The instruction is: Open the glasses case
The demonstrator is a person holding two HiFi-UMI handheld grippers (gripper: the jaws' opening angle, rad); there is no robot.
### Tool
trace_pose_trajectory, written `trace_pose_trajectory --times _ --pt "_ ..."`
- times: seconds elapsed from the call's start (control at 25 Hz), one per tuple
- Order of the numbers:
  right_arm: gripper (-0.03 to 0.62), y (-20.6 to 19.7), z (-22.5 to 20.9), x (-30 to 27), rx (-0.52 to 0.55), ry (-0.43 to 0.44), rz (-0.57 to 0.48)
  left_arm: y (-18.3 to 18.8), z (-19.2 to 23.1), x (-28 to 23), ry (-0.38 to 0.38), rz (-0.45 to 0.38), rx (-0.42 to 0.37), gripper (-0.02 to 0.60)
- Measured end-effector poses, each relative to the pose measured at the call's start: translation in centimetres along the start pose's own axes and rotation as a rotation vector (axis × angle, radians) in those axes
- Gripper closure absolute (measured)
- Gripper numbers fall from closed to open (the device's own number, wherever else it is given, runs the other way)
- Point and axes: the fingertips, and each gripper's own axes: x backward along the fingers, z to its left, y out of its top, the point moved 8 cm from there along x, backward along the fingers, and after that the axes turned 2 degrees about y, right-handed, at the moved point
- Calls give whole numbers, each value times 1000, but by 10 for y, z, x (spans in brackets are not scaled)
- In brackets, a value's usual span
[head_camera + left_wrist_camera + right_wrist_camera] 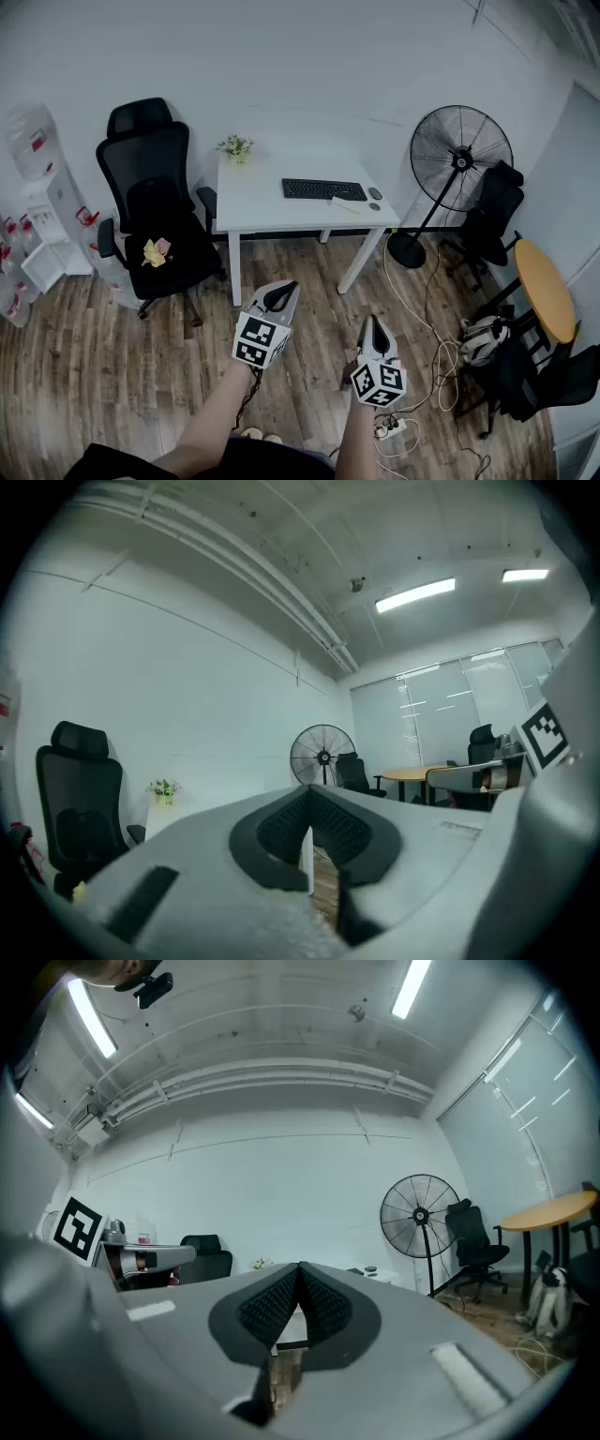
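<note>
Nearest, both tools are held low over the wooden floor (141,347), pointing ahead toward the desk. The left gripper (284,289) has its jaws pressed together at the tips with nothing between them, which its own view confirms (307,794). The right gripper (374,322) is the same: pads meeting, nothing held (300,1267). Farther off, well apart from both, stands the white desk (272,211) with a keyboard (323,189), a mouse (375,193) and a small plant (236,147). A pale oblong thing (351,204) lies just in front of the keyboard's right end. I judge this to be the glasses case, though it is too small here to be sure, or to tell whether its lid is up or down. Beside the desk are a black office chair (155,202) and a standing fan (459,150). No contact step is in hand. With the jaws closed on nothing and the desk out of reach, the scene fits a walk-up to a case that is shut as well as a step back from one already opened. Any handling would call first for closing the gap to the desk and parting the jaws.
</note>
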Motion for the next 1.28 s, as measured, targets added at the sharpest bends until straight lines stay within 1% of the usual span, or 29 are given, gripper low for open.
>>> trace_pose_trajectory --times 0.6,1.0,1.28 --pt "588 2 5 -5 6 13 2 -4 2 -1 -6 15 -2 574" --pt "585 -4 5 -10 -16 22 -6 -9 7 -4 -3 20 -2 574" --pt "460 -3 4 -18 -23 19 -11 -11 13 -8 -2 28 1 574"
